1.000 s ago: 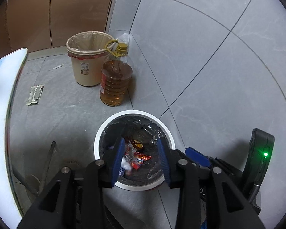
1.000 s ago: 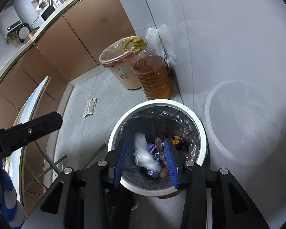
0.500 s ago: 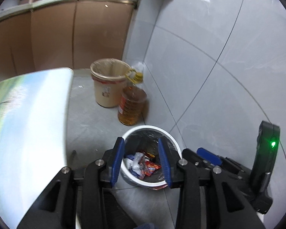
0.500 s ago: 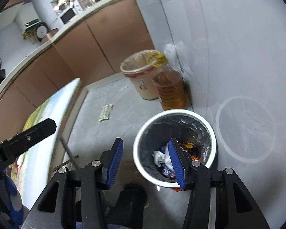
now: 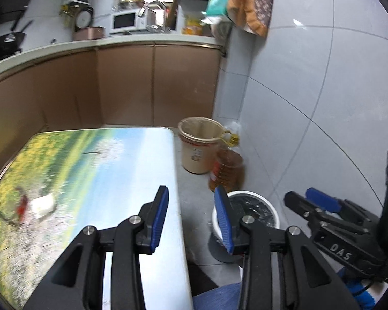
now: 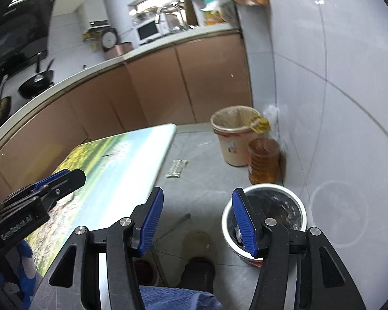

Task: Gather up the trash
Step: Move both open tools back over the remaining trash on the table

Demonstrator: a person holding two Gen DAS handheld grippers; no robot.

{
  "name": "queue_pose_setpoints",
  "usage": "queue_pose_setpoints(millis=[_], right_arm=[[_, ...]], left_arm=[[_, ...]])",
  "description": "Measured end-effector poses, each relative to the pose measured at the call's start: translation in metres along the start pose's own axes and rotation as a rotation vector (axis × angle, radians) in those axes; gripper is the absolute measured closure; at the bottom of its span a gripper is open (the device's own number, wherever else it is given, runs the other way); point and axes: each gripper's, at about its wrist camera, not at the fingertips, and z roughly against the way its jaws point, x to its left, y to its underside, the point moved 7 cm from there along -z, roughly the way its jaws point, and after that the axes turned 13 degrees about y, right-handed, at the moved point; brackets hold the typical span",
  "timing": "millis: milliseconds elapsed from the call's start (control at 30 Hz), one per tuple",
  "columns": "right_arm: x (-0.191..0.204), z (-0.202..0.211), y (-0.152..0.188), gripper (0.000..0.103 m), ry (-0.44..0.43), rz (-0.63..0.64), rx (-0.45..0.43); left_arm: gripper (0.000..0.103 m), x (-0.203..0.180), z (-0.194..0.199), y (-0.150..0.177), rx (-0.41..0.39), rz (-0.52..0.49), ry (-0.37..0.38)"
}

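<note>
My left gripper (image 5: 191,219) is open and holds nothing; it hangs over the right edge of a table (image 5: 95,170) printed with a landscape. On that table lie a blurred red scrap (image 5: 22,204) and a white packet (image 5: 42,204). The white bin (image 5: 245,193) with a black liner stands on the floor below, to the right. My right gripper (image 6: 198,219) is opening, with nothing between its blue pads. It hovers above the floor between the table (image 6: 111,160) and the white bin (image 6: 269,186). A flat wrapper (image 6: 177,169) lies on the floor.
A beige lined bin (image 6: 232,134) and a big oil bottle (image 6: 263,160) stand against the tiled wall behind the white bin. Brown cabinets (image 5: 152,85) under a counter close off the back. A person's shoe (image 6: 198,271) is on the floor below my right gripper.
Both grippers rose and tilted up from directly over the white bin, so the table and kitchen counter came into view. The right jaws spread wider. The left jaws kept their gap.
</note>
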Motion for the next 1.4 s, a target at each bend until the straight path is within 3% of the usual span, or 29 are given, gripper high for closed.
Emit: queue_pose_setpoints(millis=[100,167,333,933,1400], right_arm=[[0.014,0.021,-0.004,0.044,-0.009,0.028,-0.030],[0.020,0.030,-0.005,0.032,-0.013,0.037,-0.046],[0.036,0.054,-0.007,0.028,-0.020,0.067,-0.081],[0.083,0.109,-0.001,0.028,-0.031,0.158,-0.149],[0.115,0.123,0.005,0.028,-0.039,0.244,-0.165]], left_arm=[[0.062,0.008,0.025,0.003,-0.034,0.004,-0.033],[0.052,0.013,0.039,0.004,-0.057,0.010,-0.045],[0.052,0.020,0.071,0.006,-0.110,0.011,-0.071],[0.052,0.044,0.145,0.020,-0.223,0.037,-0.107],[0.051,0.072,0.166,0.033,-0.248,0.091,-0.100]])
